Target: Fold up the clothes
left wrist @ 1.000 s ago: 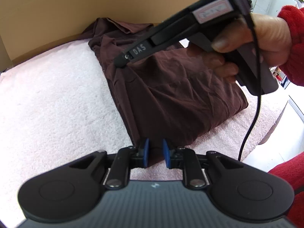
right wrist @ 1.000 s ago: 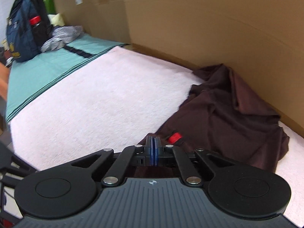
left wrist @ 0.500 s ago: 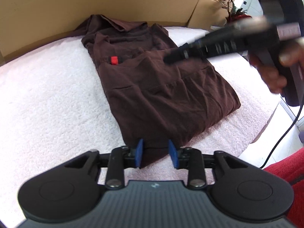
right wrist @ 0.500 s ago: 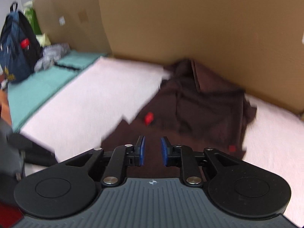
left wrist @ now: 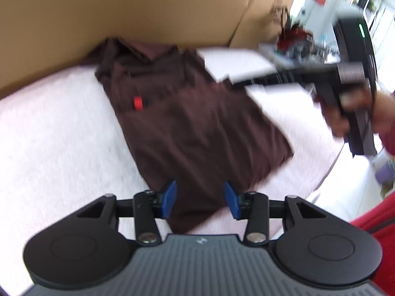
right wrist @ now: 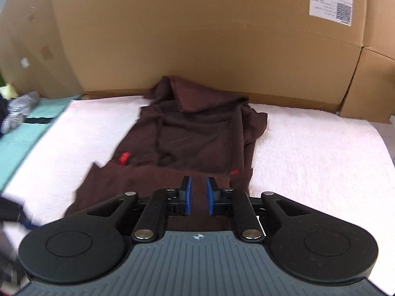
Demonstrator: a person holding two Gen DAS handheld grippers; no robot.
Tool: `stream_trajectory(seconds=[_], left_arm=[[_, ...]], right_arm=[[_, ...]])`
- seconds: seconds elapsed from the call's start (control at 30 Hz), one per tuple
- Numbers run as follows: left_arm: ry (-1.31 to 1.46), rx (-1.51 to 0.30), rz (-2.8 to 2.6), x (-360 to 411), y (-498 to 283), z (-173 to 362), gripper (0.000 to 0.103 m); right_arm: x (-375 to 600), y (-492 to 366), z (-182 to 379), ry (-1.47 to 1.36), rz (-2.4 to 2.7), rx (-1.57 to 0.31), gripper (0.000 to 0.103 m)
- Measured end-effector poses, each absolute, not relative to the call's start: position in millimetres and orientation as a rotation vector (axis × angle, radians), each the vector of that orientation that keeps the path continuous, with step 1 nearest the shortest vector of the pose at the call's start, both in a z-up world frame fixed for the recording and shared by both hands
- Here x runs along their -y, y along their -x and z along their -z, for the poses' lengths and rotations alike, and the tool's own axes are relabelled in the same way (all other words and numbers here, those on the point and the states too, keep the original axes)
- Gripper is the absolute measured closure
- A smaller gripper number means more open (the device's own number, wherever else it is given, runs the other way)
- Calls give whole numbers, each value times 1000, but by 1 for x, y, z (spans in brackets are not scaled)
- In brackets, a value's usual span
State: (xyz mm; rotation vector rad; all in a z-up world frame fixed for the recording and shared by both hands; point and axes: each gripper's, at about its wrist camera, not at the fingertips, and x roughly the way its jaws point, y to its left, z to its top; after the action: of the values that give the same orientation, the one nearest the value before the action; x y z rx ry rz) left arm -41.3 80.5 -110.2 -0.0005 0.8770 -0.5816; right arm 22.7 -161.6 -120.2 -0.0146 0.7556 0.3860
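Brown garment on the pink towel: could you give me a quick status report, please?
Left claw open, just widened, empty. Right claw open, slightly narrowed, empty. Brown garment partly folded, flat on pink towel. Nothing in the way.

The black left gripper with blue pads (left wrist: 200,202) has just been opening; its jaws stand apart, gripping nothing. The black right gripper with blue pads (right wrist: 198,195), held in a hand with red sleeve (left wrist: 345,118), has just narrowed slightly and grips nothing.
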Motion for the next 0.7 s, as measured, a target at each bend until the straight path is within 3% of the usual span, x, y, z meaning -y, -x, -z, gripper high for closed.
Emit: stream_trajectory(seconds=[0.1,0.3,0.57,0.7], left_arm=[[32,-841,590,-76,26,103,59],[-93,-890,545,-49,-6,143,63],[-107,-847,576,-55,-5,135,60],[-145,-816,572,-47,-22,140,58]], right_arm=[[163,-3,126,52,-381,-790,85],[160,-7,155,59,-322,-848,86],[171,-15,140,-103,-246,-790,85],[156,-42,152,-43,-203,-838,85]])
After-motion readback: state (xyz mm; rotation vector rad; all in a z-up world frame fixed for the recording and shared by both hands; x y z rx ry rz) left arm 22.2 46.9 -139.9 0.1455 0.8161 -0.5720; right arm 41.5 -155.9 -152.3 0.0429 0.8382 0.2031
